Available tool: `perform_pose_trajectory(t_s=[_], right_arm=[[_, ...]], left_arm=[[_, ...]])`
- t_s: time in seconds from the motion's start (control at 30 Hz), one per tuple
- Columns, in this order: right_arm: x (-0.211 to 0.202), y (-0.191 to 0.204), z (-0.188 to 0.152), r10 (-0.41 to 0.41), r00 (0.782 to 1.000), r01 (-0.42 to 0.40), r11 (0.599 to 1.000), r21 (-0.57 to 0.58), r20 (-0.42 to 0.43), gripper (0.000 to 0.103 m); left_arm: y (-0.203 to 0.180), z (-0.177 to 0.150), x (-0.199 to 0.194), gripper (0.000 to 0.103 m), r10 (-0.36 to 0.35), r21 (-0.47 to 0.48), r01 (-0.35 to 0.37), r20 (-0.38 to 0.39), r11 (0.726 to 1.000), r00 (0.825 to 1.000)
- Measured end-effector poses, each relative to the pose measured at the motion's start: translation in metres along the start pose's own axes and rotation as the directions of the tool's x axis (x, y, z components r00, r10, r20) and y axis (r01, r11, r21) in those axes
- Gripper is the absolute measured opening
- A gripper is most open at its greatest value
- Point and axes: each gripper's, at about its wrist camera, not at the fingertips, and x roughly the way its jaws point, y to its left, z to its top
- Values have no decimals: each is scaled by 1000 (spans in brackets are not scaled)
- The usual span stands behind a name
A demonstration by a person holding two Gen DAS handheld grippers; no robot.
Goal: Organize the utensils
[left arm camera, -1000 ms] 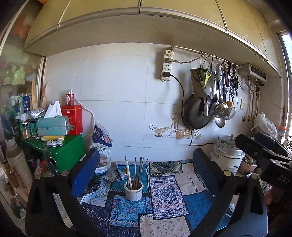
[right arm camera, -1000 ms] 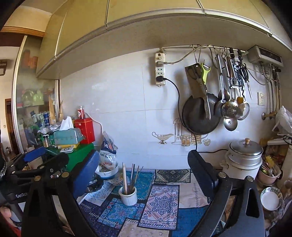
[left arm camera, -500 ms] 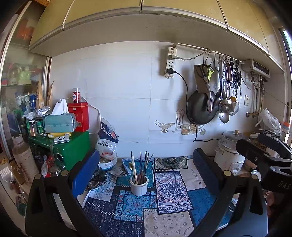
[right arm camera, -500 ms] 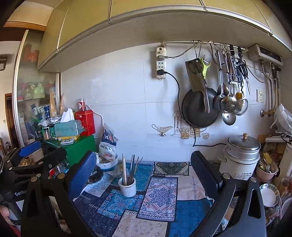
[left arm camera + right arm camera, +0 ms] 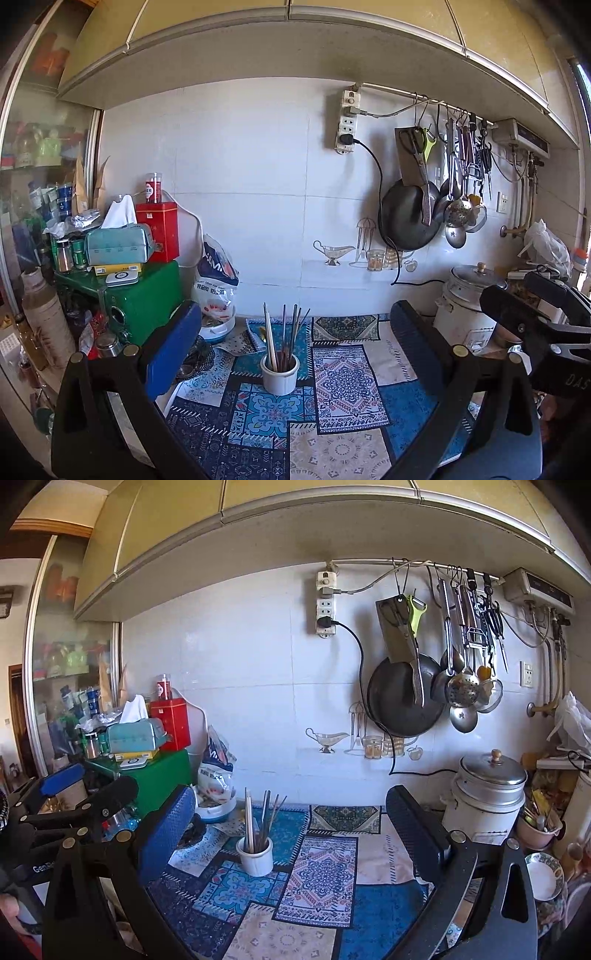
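A white cup (image 5: 279, 373) holding several chopsticks (image 5: 284, 338) stands on a patterned patchwork mat (image 5: 336, 391) on the counter; it also shows in the right wrist view (image 5: 255, 855). My left gripper (image 5: 295, 332) is open and empty, held back from the cup and above the mat. My right gripper (image 5: 290, 812) is open and empty too, at a similar distance. The right gripper shows at the right edge of the left wrist view (image 5: 532, 317); the left gripper shows at the left of the right wrist view (image 5: 74, 805).
A wok (image 5: 404, 701), cleaver, ladles and other utensils (image 5: 463, 686) hang on a wall rail. A lidded steamer pot (image 5: 487, 794) stands right, a bowl (image 5: 543, 877) beside it. A green box (image 5: 144, 299), tissue box and red tin crowd the left. A plastic bag (image 5: 216, 284) leans by the wall.
Both grippers have drawn back and risen slightly, so the cup and mat appear farther and lower in both views. Both stay open and empty.
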Motion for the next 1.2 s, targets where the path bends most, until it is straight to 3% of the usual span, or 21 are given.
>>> perform_pose_trajectory(t_s=[1.2], right_arm=[[8, -10, 2, -4, 1000, 4, 1000, 7, -4, 103]], left_arm=[[-5, 6, 9, 102, -34, -13, 34, 6, 999, 999]])
